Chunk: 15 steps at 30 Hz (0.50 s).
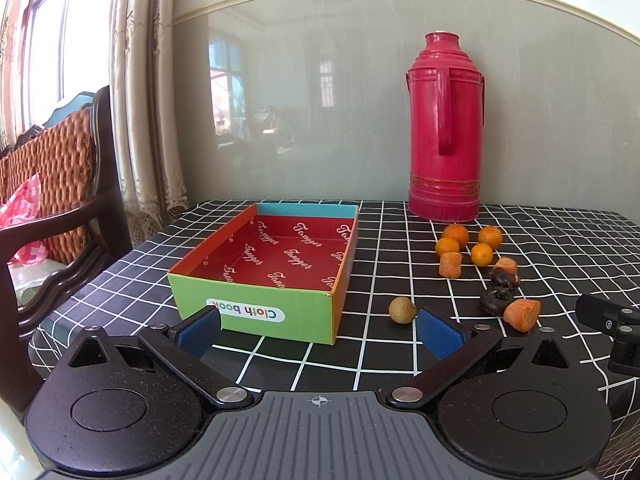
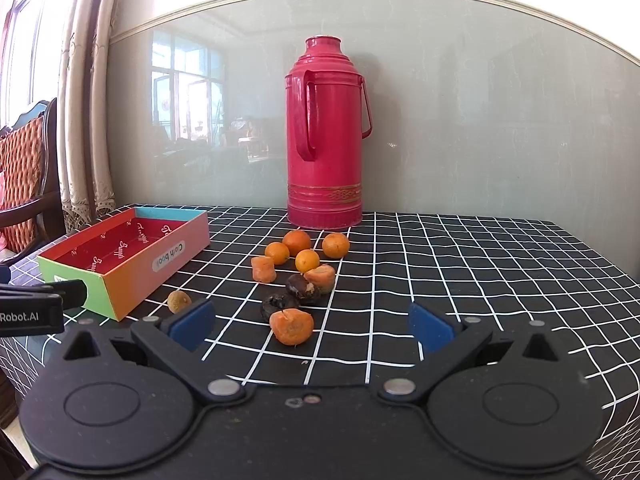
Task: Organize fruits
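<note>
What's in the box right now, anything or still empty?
Empty. The box shows only its bare red printed floor, and all the fruit sits outside on the tablecloth.

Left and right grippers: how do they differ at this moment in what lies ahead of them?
The left gripper faces the box, whose near wall lies between its fingertips; the right gripper faces the loose fruit, with a carrot chunk between its fingertips. Both are open, hold nothing, and are over the checked tablecloth.

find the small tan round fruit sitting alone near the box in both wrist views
Left wrist: the tan fruit lies lower centre-right, just right of the box's near corner.
Right wrist: the tan fruit lies lower left, beside the box's near corner.
Shared landmark: the red thermos at the wall.
</note>
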Tool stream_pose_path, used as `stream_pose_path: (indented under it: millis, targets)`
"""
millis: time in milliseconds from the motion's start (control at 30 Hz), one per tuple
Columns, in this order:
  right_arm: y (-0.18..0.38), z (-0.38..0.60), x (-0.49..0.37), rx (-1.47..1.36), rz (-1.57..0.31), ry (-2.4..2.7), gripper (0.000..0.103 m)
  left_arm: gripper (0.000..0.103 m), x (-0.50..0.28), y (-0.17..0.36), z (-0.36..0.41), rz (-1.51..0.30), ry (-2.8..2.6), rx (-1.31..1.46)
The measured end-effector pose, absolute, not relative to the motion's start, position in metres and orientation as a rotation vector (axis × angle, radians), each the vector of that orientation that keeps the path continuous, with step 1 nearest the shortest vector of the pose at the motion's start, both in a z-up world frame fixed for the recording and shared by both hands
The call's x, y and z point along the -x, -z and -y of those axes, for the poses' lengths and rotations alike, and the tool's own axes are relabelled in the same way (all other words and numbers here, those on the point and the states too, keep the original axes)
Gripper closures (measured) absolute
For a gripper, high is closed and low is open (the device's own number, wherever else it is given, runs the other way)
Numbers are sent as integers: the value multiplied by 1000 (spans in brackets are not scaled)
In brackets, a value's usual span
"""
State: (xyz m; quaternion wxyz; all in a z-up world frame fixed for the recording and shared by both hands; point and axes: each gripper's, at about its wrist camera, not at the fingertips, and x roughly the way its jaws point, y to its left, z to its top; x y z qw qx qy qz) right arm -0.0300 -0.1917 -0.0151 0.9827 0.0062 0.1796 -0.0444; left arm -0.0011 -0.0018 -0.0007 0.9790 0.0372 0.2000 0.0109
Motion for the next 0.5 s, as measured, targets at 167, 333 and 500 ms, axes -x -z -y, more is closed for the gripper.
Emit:
stream_pose_path:
  millis: [167,333,500]
  targets:
    - [15,191,30,-11,-361,88,6,0,2,1,1,-400,-21,-76]
    - [15,191,30,-10,-362,89,6,0,2,1,1,-400,-21,-77]
    - [15,192,30,-7,-360,88,6,0,2,1,1,-399,-22,-80]
